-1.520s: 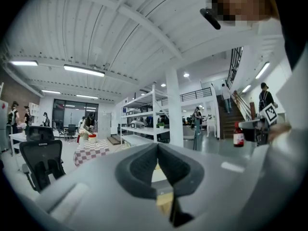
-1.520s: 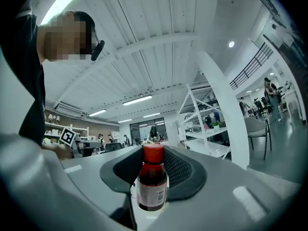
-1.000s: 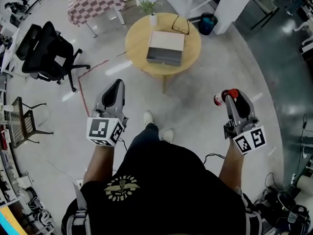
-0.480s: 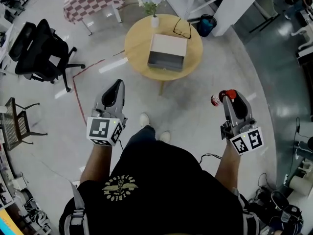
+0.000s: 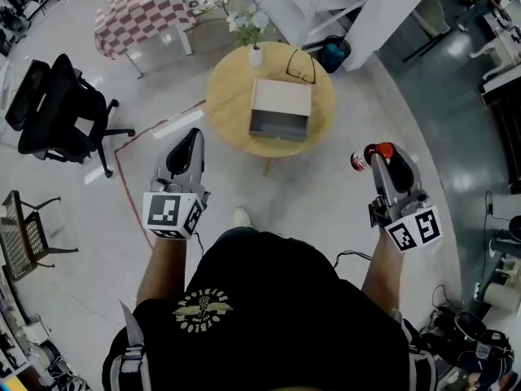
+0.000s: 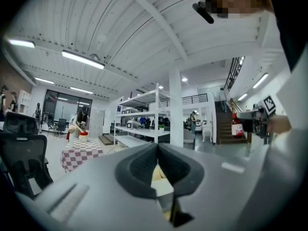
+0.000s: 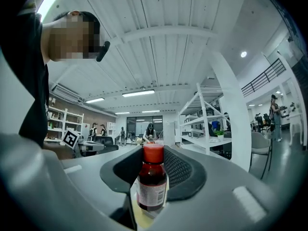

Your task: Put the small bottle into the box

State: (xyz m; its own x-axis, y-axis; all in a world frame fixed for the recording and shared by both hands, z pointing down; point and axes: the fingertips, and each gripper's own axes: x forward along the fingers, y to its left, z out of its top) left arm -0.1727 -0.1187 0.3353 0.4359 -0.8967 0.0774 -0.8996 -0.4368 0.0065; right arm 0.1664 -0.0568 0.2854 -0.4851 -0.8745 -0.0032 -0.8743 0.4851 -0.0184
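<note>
The small bottle is held clamped in the right gripper, well apart from the box on the round table. Its white label is shown only in the right gripper view, and the print cannot be read. The left gripper is closed and empty. The table is framed lower than a second ago.

desk: round, wooden
glasses: on the desk's far edge
vase: white, holding flowers
chair: black, far left

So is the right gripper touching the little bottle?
Touching. The right gripper is shut on the bottle; the right gripper view shows both jaws pressed against its sides.
</note>
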